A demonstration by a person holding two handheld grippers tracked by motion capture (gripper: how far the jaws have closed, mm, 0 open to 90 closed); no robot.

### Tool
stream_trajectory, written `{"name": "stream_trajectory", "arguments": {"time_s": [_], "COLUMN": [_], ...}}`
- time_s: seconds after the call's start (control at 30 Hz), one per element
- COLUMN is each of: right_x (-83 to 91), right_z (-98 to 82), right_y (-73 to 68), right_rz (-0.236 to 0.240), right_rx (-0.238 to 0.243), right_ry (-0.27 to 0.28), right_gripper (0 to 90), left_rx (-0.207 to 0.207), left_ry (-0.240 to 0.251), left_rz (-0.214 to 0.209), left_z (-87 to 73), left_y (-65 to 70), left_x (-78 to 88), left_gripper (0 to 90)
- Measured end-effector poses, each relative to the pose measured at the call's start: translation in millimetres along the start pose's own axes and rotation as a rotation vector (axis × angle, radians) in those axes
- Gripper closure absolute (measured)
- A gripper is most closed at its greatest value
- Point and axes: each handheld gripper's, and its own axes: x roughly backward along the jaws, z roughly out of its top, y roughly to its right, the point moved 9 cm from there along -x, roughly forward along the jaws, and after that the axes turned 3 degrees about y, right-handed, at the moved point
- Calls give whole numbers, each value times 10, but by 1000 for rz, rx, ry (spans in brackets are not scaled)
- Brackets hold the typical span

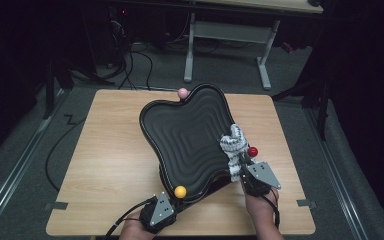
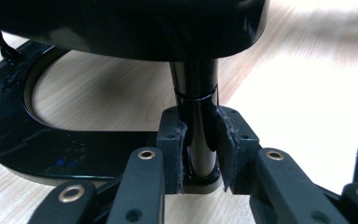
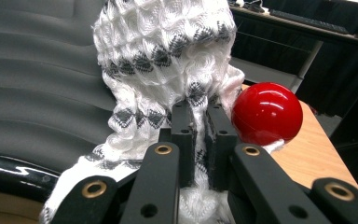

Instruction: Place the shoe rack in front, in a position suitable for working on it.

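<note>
Between the right claw's (image 3: 199, 135) closed jaws hangs a soft, light knitted sock (image 3: 168, 60), while the left claw (image 2: 200, 149) clamps the tray's stiff, slick post (image 2: 196, 98).

The tray's (image 1: 190, 135) rim is covering most of its stand (image 2: 28, 135), and the knitted cloth (image 3: 163, 60) is perhaps hiding the rim beneath it.
</note>
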Motion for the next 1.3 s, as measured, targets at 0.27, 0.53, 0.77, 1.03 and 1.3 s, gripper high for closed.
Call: {"name": "stream_trajectory", "arguments": {"time_s": [0.27, 0.53, 0.77, 1.03, 1.3], "right_x": [44, -11, 4, 87, 315], "right_z": [68, 23, 62, 156, 208], "right_y": [-44, -36, -187, -688, -1319], "right_rz": [70, 106, 146, 267, 455], "right_rx": [-48, -117, -104, -32, 6], "right_ry": [59, 64, 60, 85, 111], "right_gripper": [695, 758, 770, 764, 761], "left_rx": [1, 35, 23, 20, 18], "left_ry": [13, 28, 29, 27, 27], "left_rz": [22, 22, 8, 3, -3], "left_z": [-8, -5, -7, -9, -11], "left_y": [6, 9, 5, 4, 2], "left_x": [3, -3, -5, -6, -6], "left_gripper": [711, 723, 723, 723, 723]}}
